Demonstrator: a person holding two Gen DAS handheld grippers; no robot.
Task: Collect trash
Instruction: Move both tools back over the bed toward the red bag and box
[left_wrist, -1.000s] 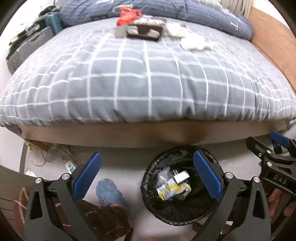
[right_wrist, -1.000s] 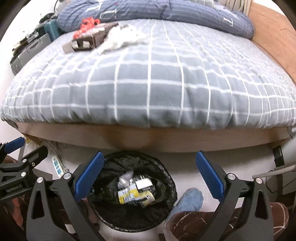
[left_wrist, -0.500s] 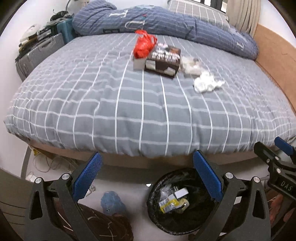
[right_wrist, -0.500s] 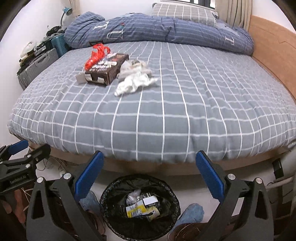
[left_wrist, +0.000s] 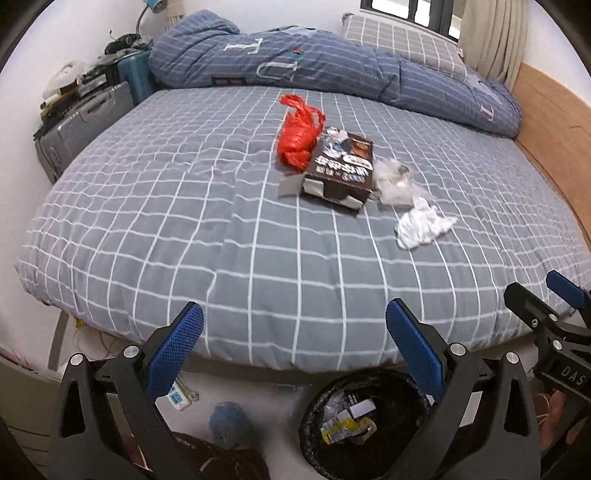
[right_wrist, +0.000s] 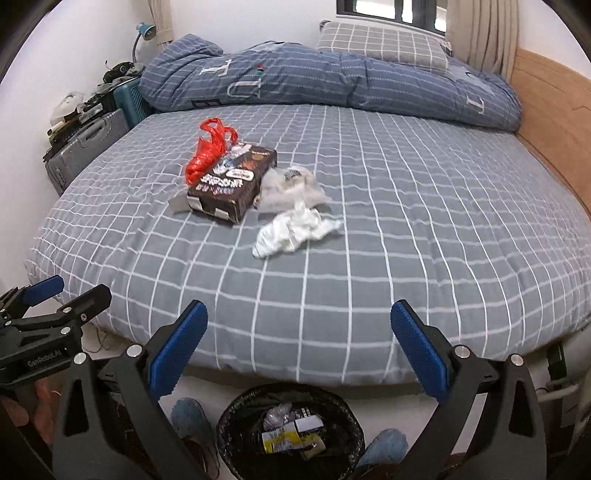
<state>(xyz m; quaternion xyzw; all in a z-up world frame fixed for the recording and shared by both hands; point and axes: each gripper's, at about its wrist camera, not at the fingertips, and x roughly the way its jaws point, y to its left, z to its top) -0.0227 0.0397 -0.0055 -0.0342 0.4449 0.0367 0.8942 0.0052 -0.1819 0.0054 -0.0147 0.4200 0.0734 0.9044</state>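
Trash lies in a cluster on the grey checked bed (left_wrist: 184, 229) (right_wrist: 406, 229): a red plastic bag (left_wrist: 299, 134) (right_wrist: 207, 149), a dark printed carton (left_wrist: 341, 168) (right_wrist: 234, 182), a clear crumpled wrapper (left_wrist: 397, 181) (right_wrist: 291, 186) and a white crumpled tissue (left_wrist: 423, 225) (right_wrist: 293, 230). A black-lined bin (left_wrist: 364, 424) (right_wrist: 290, 430) with some trash inside stands on the floor at the bed's near edge. My left gripper (left_wrist: 293, 349) and right gripper (right_wrist: 299, 347) are both open and empty, held above the bin, short of the trash.
A folded blue duvet (left_wrist: 332, 74) and a checked pillow (right_wrist: 384, 44) lie at the head. Suitcases (left_wrist: 85, 129) stand at the left wall. A wooden bed frame (right_wrist: 550, 110) runs along the right. A power strip (left_wrist: 179, 397) and blue slippers (right_wrist: 384, 448) are on the floor.
Both grippers have risen and tilted up from over the bin, so the bed top and the trash cluster now fill the views. Both stay open and empty.
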